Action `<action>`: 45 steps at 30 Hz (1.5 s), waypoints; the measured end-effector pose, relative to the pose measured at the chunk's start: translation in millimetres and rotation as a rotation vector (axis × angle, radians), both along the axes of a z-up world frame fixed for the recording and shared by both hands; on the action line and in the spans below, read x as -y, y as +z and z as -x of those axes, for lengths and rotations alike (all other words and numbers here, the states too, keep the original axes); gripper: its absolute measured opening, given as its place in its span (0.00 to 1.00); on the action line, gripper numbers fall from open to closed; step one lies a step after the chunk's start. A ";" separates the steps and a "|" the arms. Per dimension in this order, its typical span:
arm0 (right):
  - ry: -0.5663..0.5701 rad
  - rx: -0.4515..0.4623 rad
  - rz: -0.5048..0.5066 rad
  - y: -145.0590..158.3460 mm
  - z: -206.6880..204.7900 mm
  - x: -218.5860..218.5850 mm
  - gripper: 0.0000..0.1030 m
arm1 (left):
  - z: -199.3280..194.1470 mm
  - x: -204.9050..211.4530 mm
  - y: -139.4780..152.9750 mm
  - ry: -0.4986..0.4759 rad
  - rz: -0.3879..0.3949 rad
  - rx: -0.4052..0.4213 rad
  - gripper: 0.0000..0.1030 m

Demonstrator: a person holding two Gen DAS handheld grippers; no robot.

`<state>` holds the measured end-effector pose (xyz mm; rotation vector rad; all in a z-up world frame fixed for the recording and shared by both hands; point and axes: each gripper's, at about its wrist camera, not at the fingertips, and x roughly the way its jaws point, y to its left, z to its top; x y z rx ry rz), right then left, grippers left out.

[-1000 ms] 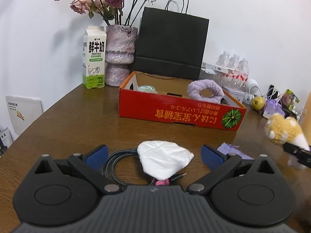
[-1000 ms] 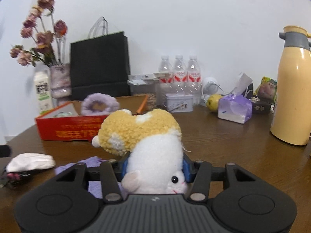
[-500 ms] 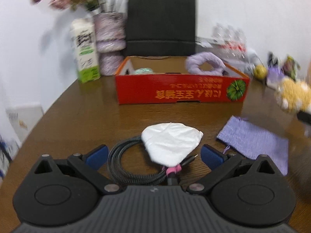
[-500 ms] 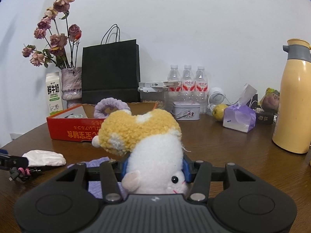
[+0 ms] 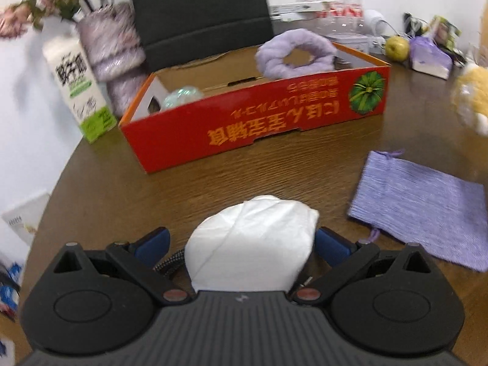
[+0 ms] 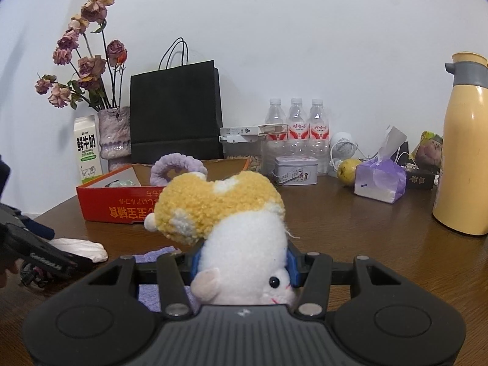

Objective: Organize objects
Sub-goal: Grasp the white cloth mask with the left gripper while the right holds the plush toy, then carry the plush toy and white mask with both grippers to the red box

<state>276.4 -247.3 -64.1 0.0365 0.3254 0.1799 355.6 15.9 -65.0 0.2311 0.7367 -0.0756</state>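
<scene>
The right gripper (image 6: pixel 242 262) is clamped on a plush hamster toy with a white belly and fuzzy yellow back (image 6: pixel 231 222) — blue pads are pressed into both sides of its body, jaws roughly half closed, and the toy is held clear above the brown wooden table (image 6: pixel 350 231).

The left gripper (image 5: pixel 241 241) is seen with jaws wide apart, straddling a crumpled white cloth pouch (image 5: pixel 253 238) that lies on the table; the right pad looks just beside the cloth, the left pad stands apart from it, and no squeeze is visible. A black braided cable (image 5: pixel 169 263) is partly tucked under the pouch.

A flat lilac drawstring fabric bag (image 5: pixel 424 204) is lying on the table to the right of the pouch.

The red shallow cardboard box with orange lettering (image 5: pixel 259 119) is set further back — a fluffy lilac ring-shaped scrunchie (image 5: pixel 294 53) leans inside against its right end, and a pale green translucent round object (image 5: pixel 183 96) sits in its left end.
</scene>
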 end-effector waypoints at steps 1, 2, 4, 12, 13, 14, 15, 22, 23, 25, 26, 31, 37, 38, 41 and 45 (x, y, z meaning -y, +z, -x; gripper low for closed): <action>0.003 -0.001 -0.001 0.1 -0.3 0.2 0.48 | 0.6 -3.7 -1.1 0.011 0.026 0.002 1.00; 0.005 -0.002 -0.002 0.0 -0.6 0.0 0.48 | 1.9 -7.4 -1.9 0.023 0.056 0.004 0.99; 0.010 -0.006 -0.003 -0.1 -1.1 -1.0 0.48 | 4.4 -10.5 -0.6 0.031 0.079 0.016 0.94; 0.009 -0.006 -0.005 -0.3 -1.6 -1.0 0.48 | 22.1 -11.3 6.3 0.042 0.134 0.071 0.69; 0.010 -0.006 -0.005 -0.3 -1.7 -0.8 0.48 | 25.3 -11.2 8.1 0.044 0.137 0.084 0.67; 0.010 -0.005 -0.004 -0.2 -1.7 -0.8 0.48 | 28.3 -11.2 10.0 0.051 0.140 0.097 0.66; 0.010 -0.004 -0.003 0.0 -1.4 -0.6 0.48 | 30.6 -11.7 11.5 0.056 0.143 0.109 0.65; 0.005 0.007 0.013 0.6 0.7 -3.4 0.48 | 51.8 -14.2 26.2 0.097 0.168 0.205 0.64; 0.004 0.008 0.018 0.7 1.0 -4.2 0.48 | 55.3 -13.6 28.2 0.102 0.168 0.220 0.64; 0.004 0.012 0.028 1.0 1.5 -6.3 0.48 | 61.2 -12.8 32.3 0.106 0.170 0.242 0.64; 0.004 0.014 0.033 1.2 1.5 -7.3 0.48 | 63.5 -12.3 34.3 0.105 0.173 0.253 0.64; -0.007 0.026 0.066 1.7 3.1 -13.5 0.48 | 72.5 -7.4 41.8 0.099 0.177 0.297 0.64; -0.002 0.039 0.068 3.0 4.9 -16.4 0.48 | 79.5 1.8 49.5 0.094 0.181 0.326 0.64; 0.002 0.041 0.064 3.0 4.7 -17.0 0.48 | 79.1 3.5 51.4 0.095 0.180 0.329 0.64; 0.016 0.040 0.065 5.1 4.1 -20.5 0.48 | 76.6 7.1 57.6 0.104 0.191 0.340 0.64; 0.039 0.041 0.048 14.7 0.6 -25.5 0.48 | 70.6 13.9 66.6 0.109 0.197 0.360 0.64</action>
